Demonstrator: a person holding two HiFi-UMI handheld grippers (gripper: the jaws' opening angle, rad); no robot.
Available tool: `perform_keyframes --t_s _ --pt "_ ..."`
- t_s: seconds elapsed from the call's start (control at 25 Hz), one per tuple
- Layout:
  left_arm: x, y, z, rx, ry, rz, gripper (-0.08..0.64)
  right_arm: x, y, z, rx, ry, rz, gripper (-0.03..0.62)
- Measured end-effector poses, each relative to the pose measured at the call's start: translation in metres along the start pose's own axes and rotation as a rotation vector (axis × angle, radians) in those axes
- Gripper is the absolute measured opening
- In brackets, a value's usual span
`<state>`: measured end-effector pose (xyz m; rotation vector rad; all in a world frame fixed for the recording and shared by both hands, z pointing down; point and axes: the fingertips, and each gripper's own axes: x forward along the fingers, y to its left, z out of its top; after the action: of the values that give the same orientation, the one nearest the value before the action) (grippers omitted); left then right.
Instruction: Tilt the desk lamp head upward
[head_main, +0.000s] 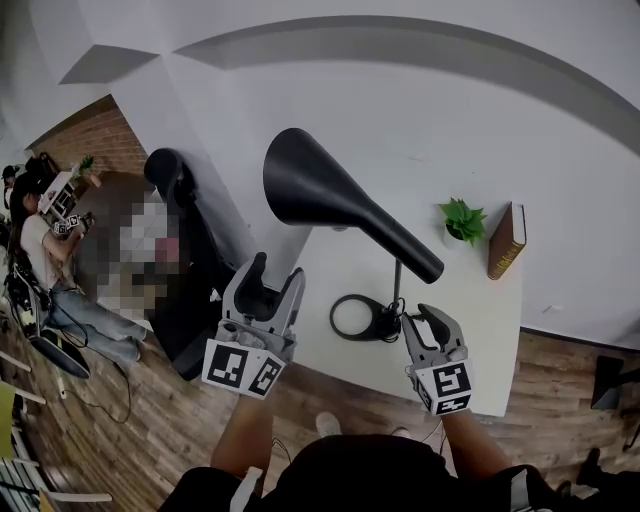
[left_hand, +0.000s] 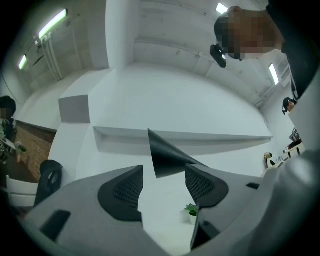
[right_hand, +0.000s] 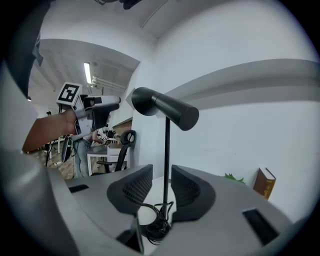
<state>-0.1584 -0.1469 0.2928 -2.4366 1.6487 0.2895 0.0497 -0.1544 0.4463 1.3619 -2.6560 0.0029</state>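
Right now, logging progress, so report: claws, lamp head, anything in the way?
Left claw open, empty, aimed at the lamp head. Right claw open, lined up on the pole, not gripping. Coiled cable at the base; nothing blocks the head.

Blk desk lamp (head_main: 345, 205): cone head (head_main: 310, 185) tilted, wide mouth up-left, narrow end lower right. Thin pole (right_hand: 166, 160) upright on ring base (head_main: 355, 318); cord (right_hand: 159, 220) bundled at foot. Stands on wht desk (head_main: 480, 330).
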Motion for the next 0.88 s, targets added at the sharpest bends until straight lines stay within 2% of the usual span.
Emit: perform_keyframes --t_s 0.28,0.4,0.56,0.68,0.88 --pt "-0.023 -0.024 -0.044 -0.053 0.109 -0.015 0.236 -0.016 0.007 0.013 0.003 -0.045 0.012 0.048" --pt "-0.030 -0.031 -0.057 -0.087 0.150 -0.025 0.156 -0.018 0.008 0.014 0.030 -0.056 0.013 0.017" --pt "-0.037 -0.042 -0.065 -0.084 0.187 -0.047 0.009 -0.024 0.007 0.011 0.043 -0.055 0.006 0.002" --pt "-0.041 -0.053 -0.076 -0.095 0.220 -0.096 0.008 -0.026 0.008 0.010 0.040 -0.043 -0.007 0.000" --pt "-0.048 -0.054 -0.092 -0.085 0.261 -0.100 0.008 -0.028 0.013 0.013 0.032 -0.042 0.001 0.000"
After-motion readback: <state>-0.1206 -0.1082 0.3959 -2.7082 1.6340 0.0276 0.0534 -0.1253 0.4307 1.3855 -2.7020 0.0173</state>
